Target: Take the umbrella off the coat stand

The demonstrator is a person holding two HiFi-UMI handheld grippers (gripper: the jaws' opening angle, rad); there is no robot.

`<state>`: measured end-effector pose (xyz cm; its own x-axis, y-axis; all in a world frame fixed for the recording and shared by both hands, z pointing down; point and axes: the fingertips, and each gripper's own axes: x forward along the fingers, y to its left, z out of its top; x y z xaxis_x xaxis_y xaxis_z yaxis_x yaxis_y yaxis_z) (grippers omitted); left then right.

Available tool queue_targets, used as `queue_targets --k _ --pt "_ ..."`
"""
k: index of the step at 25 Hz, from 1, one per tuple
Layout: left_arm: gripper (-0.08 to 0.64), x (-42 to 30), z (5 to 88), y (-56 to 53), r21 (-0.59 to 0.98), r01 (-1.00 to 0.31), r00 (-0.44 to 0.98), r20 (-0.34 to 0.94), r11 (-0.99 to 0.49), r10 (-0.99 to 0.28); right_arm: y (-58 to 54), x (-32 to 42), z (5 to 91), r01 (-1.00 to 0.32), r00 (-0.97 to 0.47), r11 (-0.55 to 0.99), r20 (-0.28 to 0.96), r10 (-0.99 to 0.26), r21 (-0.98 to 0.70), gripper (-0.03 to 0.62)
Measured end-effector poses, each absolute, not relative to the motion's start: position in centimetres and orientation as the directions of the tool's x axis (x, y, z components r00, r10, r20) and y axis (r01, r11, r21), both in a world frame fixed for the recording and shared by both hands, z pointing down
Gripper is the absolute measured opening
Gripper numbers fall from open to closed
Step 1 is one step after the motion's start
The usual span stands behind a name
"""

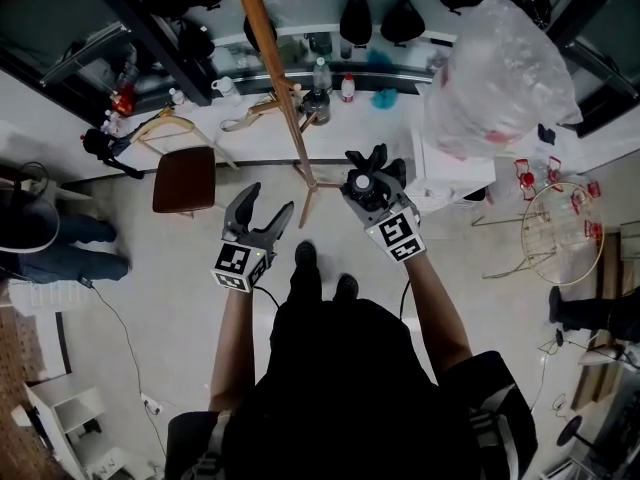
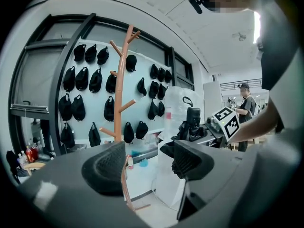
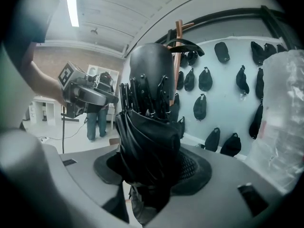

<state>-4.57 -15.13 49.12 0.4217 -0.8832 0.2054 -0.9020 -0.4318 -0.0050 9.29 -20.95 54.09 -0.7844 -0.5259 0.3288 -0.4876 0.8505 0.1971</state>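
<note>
Umbrella [image 3: 147,127], folded: we pinch it upright in our right tongs [image 3: 152,170], just right of the coat stand [image 1: 275,68]; left tongs [image 2: 148,165] spread, empty.

Bright, even indoor light around you. Ceiling strip light [image 3: 72,4] blown out. Your gripper views: strong fisheye bend, black corners. Umbrella [image 3: 147,141] dark, detail lost. Plastic bag [image 1: 505,63] glares.
</note>
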Motion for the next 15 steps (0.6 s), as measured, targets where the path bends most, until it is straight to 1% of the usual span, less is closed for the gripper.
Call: queue_targets --k 10,15 --pt "0.307 -4.19 48.62 -14.47 -0.019 -0.919 0.383 0.199 -0.394 -0.902 -20.72 9.85 53.76 -0.468 -0.796 0.859 0.322 -0.512 0.208 0.233" --pt "0.307 -3.68 48.11 -14.51 -0.025 -0.917 0.387 0.189 -0.399 -0.902 -20.85 9.82 53.62 -0.465 -0.8 0.861 0.319 -0.508 0.204 0.233"
